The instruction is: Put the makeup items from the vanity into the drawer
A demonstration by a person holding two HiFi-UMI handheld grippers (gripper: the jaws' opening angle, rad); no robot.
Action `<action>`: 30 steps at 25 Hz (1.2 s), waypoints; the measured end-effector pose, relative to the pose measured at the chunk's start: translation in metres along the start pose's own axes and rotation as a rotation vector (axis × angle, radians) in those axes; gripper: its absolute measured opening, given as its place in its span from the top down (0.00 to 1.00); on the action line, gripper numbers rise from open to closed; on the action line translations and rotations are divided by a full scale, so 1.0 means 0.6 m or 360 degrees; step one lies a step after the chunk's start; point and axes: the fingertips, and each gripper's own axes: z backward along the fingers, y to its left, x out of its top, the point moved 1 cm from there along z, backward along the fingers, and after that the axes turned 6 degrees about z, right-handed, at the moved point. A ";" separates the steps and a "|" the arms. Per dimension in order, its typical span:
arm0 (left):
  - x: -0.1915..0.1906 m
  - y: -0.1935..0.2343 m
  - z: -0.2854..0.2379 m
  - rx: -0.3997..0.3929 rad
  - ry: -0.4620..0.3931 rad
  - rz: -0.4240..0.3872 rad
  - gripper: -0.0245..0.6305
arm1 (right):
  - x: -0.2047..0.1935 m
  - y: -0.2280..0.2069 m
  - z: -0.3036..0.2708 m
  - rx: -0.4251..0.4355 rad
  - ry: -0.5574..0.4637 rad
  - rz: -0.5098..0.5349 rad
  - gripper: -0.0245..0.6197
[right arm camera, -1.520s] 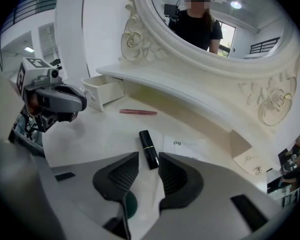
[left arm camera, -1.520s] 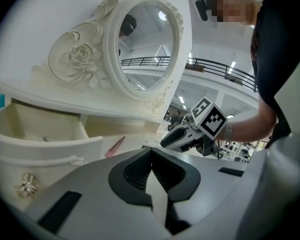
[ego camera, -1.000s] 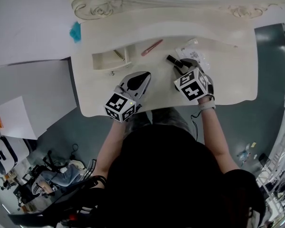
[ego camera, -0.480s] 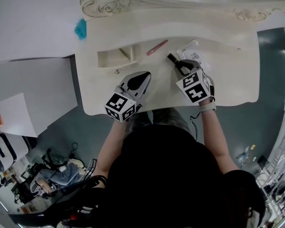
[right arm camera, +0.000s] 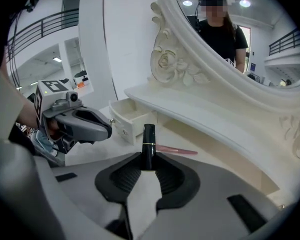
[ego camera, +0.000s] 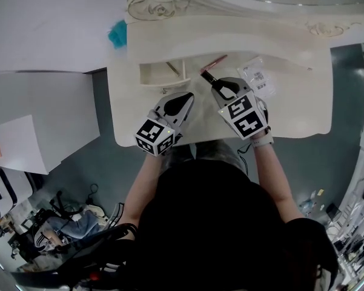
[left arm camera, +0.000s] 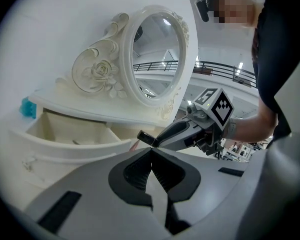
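Lipstick (right arm camera: 149, 144), black, gold band: we log it clamped in the right gripper (right arm camera: 148, 163), jaws just closing on it, upper centre of head view, over the counter (ego camera: 291, 108), right of open drawer (ego camera: 154, 82). Left gripper (left arm camera: 150, 151): jaws together, empty.

My right claw (right arm camera: 149, 158) hides the lipstick's (right arm camera: 149, 138) lower end — the sliver (ego camera: 172, 68) in the drawer (ego camera: 150, 81) is too small to name.

Drawer (ego camera: 162, 81) open above (left gripper (ego camera: 186, 96) beside)
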 end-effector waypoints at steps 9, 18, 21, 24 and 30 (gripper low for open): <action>0.006 -0.022 -0.051 0.0062 -0.0042 0.0053 0.94 | 0.018 -0.045 0.025 0.0104 -0.0099 0.0012 0.81; 0.007 0.024 0.004 0.0116 -0.0105 0.0127 0.94 | 0.072 -0.011 -0.012 0.0138 -0.0030 0.0106 0.80; 0.007 0.034 0.016 0.0128 -0.0125 0.0143 0.94 | 0.083 -0.009 -0.022 0.0120 0.0015 0.0165 0.80; 0.009 0.042 0.027 0.0140 -0.0142 0.0154 0.94 | 0.092 -0.006 -0.029 0.0097 0.0065 0.0243 0.80; 0.008 0.053 0.041 0.0162 -0.0159 0.0167 0.94 | 0.100 -0.008 -0.044 0.0067 0.0126 0.0314 0.80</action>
